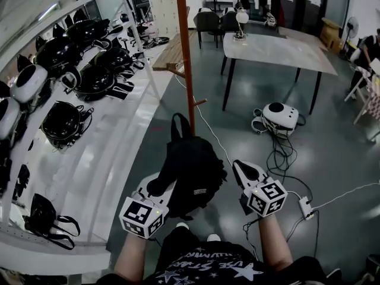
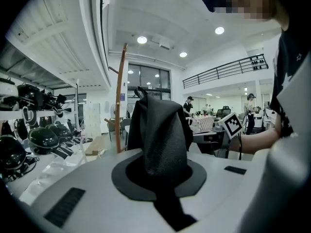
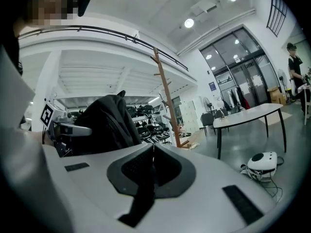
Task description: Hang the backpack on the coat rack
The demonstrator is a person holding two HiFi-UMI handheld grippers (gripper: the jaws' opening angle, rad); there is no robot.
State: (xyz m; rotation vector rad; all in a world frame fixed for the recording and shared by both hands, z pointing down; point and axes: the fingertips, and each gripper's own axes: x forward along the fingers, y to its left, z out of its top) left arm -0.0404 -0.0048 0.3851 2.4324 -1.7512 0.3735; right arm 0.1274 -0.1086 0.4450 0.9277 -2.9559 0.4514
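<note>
Now, backpack in hand, rack straight ahead.
Left gripper (image 1: 157, 186) is clamped on the backpack's (image 1: 193, 171) dark fabric, carrying it at centre frame, short of the rack (image 1: 187, 70) at upper centre; right gripper (image 1: 242, 170), jaws together and empty, sits beside it, likely free to guide the loop (image 1: 178, 123).

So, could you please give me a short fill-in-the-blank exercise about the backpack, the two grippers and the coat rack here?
1. The backpack is clamped in the ____ hand-held gripper.
2. The right hand-held gripper is shut and holds ____.
3. The backpack's colour is ____.
4. In the head view, the coat rack stands to the ____ of the helmets.

Missing words: left; nothing; black; right.
</note>
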